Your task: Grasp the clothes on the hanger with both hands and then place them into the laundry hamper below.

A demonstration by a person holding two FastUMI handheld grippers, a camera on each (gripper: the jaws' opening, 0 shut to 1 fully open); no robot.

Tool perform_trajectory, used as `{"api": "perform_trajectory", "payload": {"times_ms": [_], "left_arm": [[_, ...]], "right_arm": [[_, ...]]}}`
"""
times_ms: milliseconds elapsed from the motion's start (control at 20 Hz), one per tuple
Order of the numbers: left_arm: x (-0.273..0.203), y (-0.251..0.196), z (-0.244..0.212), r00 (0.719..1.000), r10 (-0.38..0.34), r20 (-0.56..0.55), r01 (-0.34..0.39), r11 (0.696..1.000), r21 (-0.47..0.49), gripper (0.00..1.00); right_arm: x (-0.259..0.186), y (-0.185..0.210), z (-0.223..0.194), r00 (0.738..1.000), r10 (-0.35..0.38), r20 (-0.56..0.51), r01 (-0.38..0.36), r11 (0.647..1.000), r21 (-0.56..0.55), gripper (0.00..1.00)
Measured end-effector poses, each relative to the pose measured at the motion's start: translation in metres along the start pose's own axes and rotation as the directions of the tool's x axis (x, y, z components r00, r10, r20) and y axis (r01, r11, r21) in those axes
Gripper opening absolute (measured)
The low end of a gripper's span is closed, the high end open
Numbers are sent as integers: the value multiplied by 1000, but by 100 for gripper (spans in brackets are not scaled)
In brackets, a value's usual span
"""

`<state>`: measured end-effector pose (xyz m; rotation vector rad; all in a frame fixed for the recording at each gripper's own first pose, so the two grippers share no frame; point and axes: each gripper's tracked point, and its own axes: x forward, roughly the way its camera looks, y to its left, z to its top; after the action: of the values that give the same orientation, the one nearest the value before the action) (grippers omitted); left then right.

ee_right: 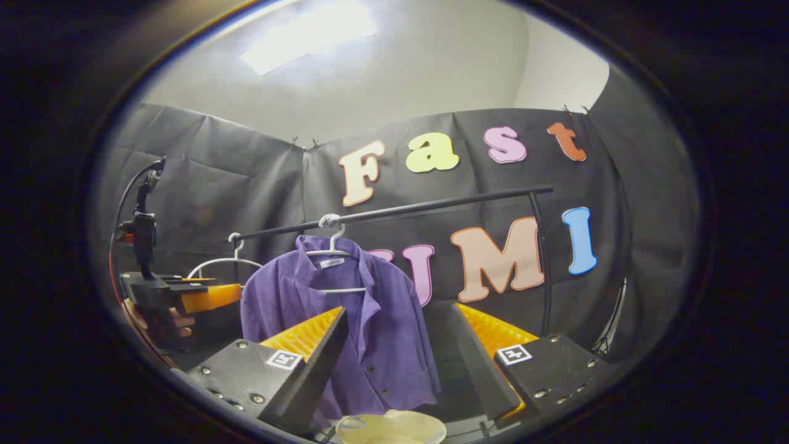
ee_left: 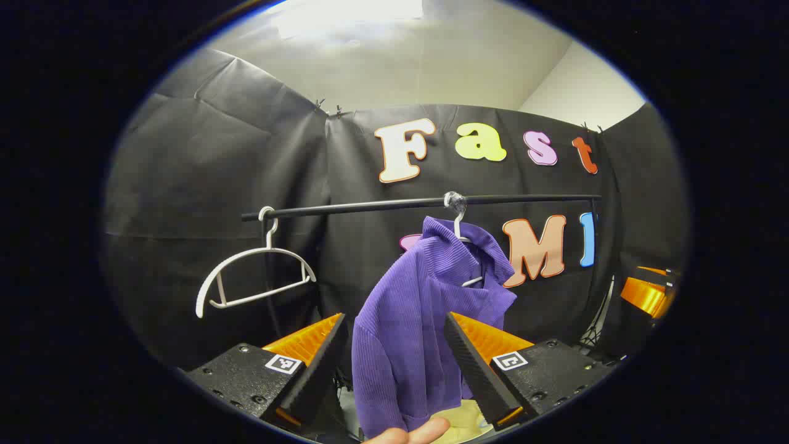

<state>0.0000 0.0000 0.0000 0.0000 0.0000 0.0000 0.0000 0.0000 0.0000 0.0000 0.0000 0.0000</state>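
Observation:
A purple ribbed shirt [ee_left: 413, 320] hangs on a white hanger [ee_left: 459, 237] from a black rail [ee_left: 394, 205]. My left gripper [ee_left: 395, 317] is open, and the shirt hangs ahead of it between its fingers, untouched. In the right gripper view the shirt [ee_right: 370, 320] faces me on its hanger [ee_right: 335, 246]. My right gripper [ee_right: 400, 308] is open in front of it, short of the cloth. The left gripper [ee_right: 206, 297] is held by a hand [ee_right: 175, 322] just left of the shirt. A pale hamper rim [ee_right: 391, 428] lies below the shirt.
An empty white hanger [ee_left: 253, 277] hangs at the rail's left end, and it shows behind the shirt's shoulder as a hanger [ee_right: 222, 262]. The rail's upright post [ee_right: 542, 265] stands to the right. The right gripper [ee_left: 647, 295] is at the far right. A fingertip [ee_left: 413, 433] pokes in below.

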Motion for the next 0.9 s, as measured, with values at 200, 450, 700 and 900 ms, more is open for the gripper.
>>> {"api": "perform_trajectory", "payload": {"times_ms": [200, 450, 700, 900], "left_arm": [[0, -4, -7, 1000, -28, 8, 28, 999, -18, 99], [-2, -1, -8, 1000, -15, 6, 15, 999, -42, 99], [-2, 7, 4, 998, 25, 63, -22, 999, -47, 97], [-1, 10, 8, 994, 56, 94, -51, 997, -54, 93]], "right_arm": [[-5, -5, 6, 1000, -11, 14, 11, 1000, -29, 99], [-4, 5, 8, 1000, -10, 12, 10, 1000, 9, 99], [-1, 2, 6, 998, -51, 22, 52, 998, -30, 99], [10, 18, -5, 1000, -13, 11, 14, 999, -45, 99]]}}
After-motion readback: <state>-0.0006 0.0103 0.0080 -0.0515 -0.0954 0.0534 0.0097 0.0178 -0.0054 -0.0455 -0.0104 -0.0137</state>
